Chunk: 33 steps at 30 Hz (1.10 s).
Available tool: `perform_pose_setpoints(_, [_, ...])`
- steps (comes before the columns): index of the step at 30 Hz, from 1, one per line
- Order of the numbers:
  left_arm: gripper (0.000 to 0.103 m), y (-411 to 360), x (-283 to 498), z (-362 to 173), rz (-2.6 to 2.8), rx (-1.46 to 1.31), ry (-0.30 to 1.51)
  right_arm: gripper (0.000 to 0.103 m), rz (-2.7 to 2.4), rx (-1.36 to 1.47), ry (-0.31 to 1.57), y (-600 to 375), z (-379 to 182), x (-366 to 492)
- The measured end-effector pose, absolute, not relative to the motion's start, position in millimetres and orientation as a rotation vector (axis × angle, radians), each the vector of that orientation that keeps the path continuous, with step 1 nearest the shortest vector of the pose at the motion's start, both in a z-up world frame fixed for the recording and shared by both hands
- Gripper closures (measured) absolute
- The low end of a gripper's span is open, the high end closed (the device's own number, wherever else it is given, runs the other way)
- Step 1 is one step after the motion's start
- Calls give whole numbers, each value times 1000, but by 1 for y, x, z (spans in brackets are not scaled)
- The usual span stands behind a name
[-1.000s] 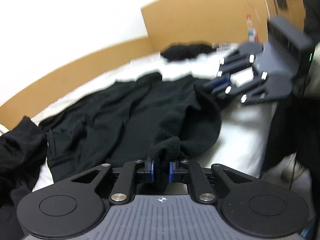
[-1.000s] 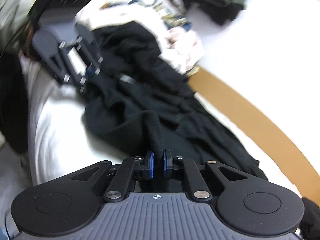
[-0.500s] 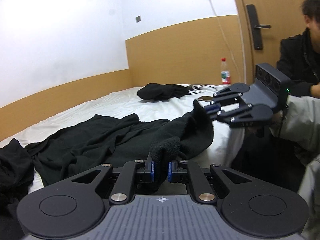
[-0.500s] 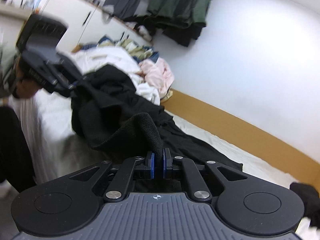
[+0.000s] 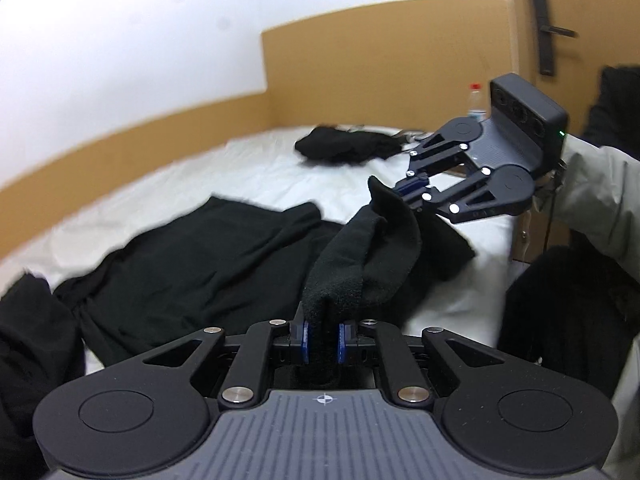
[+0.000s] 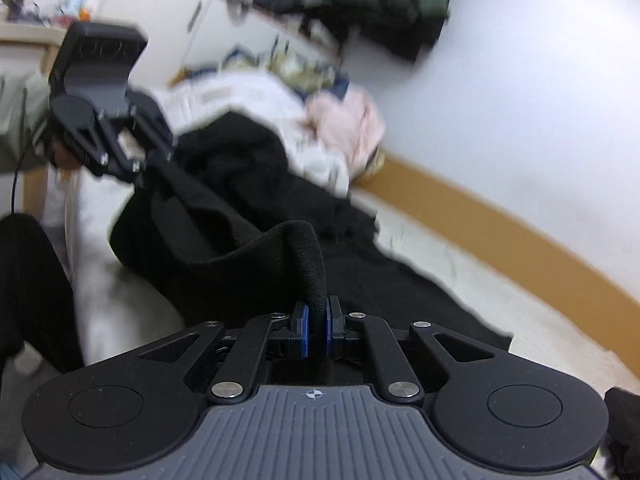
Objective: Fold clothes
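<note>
A black garment (image 5: 208, 264) lies spread over the white bed (image 5: 256, 168), its near edge lifted off the sheet. My left gripper (image 5: 321, 340) is shut on a thick fold of that edge. My right gripper (image 6: 316, 334) is shut on another part of the same edge, and the black garment (image 6: 248, 216) sags between the two grips. Each gripper shows in the other's view: the right gripper (image 5: 412, 190) at upper right, the left gripper (image 6: 154, 152) at upper left, both pinching black cloth.
A second dark garment (image 5: 344, 146) lies at the far end of the bed, near a plastic bottle (image 5: 476, 100) and a wooden door (image 5: 560, 32). White and pink clothes (image 6: 320, 128) are piled by the wall. A pale sleeve (image 5: 596, 188) and dark clothing stand at right.
Both grippers have risen, lifting the held edge of the black garment higher off the bed. Both grips stay shut on the cloth.
</note>
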State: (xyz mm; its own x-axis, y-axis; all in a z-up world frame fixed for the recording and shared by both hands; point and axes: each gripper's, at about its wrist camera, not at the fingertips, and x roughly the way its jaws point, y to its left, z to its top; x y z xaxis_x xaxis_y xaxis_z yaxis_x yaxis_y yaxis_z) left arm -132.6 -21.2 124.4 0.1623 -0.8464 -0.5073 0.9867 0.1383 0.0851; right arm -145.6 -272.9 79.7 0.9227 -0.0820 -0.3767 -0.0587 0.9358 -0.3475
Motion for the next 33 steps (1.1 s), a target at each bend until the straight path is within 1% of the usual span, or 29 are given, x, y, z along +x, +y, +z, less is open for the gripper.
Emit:
perform_pose_setpoints(2, [90,-36,-105,119,-1339,430,434,94,7,-353,453,-287,75,-123])
perform_pose_setpoints(4, [84,-49,-77,110,-1292,394,498,94,5,-307,490,-302,67,-103])
perform_pose_setpoints(5, [83,-55,-65,106,-1271,355,517,94,-4,-276,508,-310,61,-93])
perform_pose_setpoints(6, [78,-58,-54,100,-1260,315,534,94,-12,-245,525,-317,56,-83])
perform_pose_setpoints(8, [77,-62,-34,83,-1232,265,575,93,-32,-196,555,-329,42,-64])
perform_pose_setpoints(10, [69,-68,-18,67,-1176,255,618,90,-45,-159,585,-339,28,-51])
perform_pose_setpoints(11, [67,-71,-11,59,-1142,256,638,87,-47,-145,590,-343,23,-48])
perform_pose_setpoints(12, [61,-74,-4,52,-1098,260,651,79,-52,-132,599,-346,18,-47])
perform_pose_setpoints(13, [51,-75,1,48,-1067,260,654,65,-59,-120,608,-349,14,-46])
perform_pose_setpoints(15, [37,-73,9,47,-1002,263,647,49,-116,-116,614,-357,11,-49])
perform_pose_setpoints(17, [36,-68,9,53,-983,260,628,50,-200,-127,625,-365,13,-53])
perform_pose_setpoints(20, [33,-64,9,67,-926,211,651,51,-349,-148,603,-372,26,-67])
perform_pose_setpoints(21, [26,-63,4,74,-917,181,651,51,-356,-140,582,-368,31,-77])
perform_pose_setpoints(22, [17,-61,-1,80,-909,149,650,51,-358,-130,559,-364,37,-87])
perform_pose_setpoints(23, [14,-59,-7,85,-918,114,641,51,-331,-113,539,-356,41,-94])
perform_pose_setpoints(24, [9,-56,-13,91,-928,77,631,52,-302,-79,528,-346,44,-98])
perform_pose_setpoints(26, [8,-50,-34,94,-898,31,608,55,-221,25,534,-322,44,-98])
perform_pose_setpoints(28, [7,-43,-56,98,-865,-15,585,55,-229,64,521,-293,40,-101])
perform_pose_setpoints(31, [6,-33,-91,92,-686,88,522,55,-331,-32,509,-247,27,-120])
perform_pose_setpoints(33, [6,-24,-102,87,-638,93,538,55,-336,-72,508,-229,20,-136])
